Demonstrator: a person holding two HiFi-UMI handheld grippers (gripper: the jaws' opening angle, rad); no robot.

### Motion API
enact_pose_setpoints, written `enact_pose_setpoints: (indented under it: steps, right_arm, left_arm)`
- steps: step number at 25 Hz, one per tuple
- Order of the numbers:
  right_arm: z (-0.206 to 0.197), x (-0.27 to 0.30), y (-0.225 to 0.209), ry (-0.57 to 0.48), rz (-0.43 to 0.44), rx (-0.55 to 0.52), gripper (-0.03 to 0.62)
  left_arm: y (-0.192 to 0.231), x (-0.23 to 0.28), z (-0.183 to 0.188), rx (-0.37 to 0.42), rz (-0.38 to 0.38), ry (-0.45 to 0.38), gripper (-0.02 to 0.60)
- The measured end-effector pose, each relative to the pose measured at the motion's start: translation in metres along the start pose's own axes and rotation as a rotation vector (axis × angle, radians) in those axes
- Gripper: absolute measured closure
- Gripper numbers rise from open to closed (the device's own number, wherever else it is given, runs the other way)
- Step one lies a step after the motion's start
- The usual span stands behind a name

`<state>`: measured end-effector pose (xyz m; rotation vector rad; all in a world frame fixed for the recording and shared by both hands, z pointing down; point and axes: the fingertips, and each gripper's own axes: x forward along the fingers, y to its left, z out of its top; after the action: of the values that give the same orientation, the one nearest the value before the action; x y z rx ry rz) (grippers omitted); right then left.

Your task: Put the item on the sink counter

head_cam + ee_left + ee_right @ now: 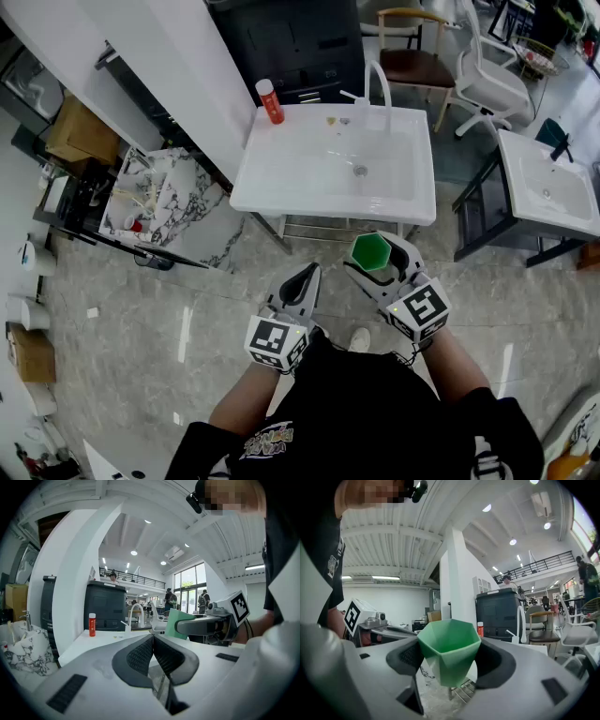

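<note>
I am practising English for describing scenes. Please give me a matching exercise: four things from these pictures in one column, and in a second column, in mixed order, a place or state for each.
Things:
1. green cup
2. red bottle
3. left gripper
4. white faucet

Places and states:
A. shut, nothing between its jaws
B. on the far left corner of the sink counter
C. at the far edge of the sink counter, right of the middle
D. clamped in the right gripper

Pairs: 1-D, 2-B, 3-A, 4-C.
</note>
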<state>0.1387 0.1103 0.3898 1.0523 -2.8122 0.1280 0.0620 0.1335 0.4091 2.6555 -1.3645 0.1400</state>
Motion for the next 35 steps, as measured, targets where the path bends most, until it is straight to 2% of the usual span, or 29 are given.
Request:
enact_pose_setpoints:
  steps: [24,29,35]
  right_arm:
    - [0.011,0.008,-0.001,-0.017,0.010,-0.003,0.226]
    - [0.016,0.029,-0.003,-0.021,0.009,-0.006,0.226]
    - [0.025,0.074,-0.001,-0.016,-0.009,-0.018,0.226]
  left_arm:
    - [0.008,-0.002,0.007,-0.006,0.018,0.001,0.568]
    - [0.027,-0.002,0.011,0.003,0.018,-0.004,0.568]
    - [0.071,0.002,0.012,-0.005,-0.011,-0.005,0.568]
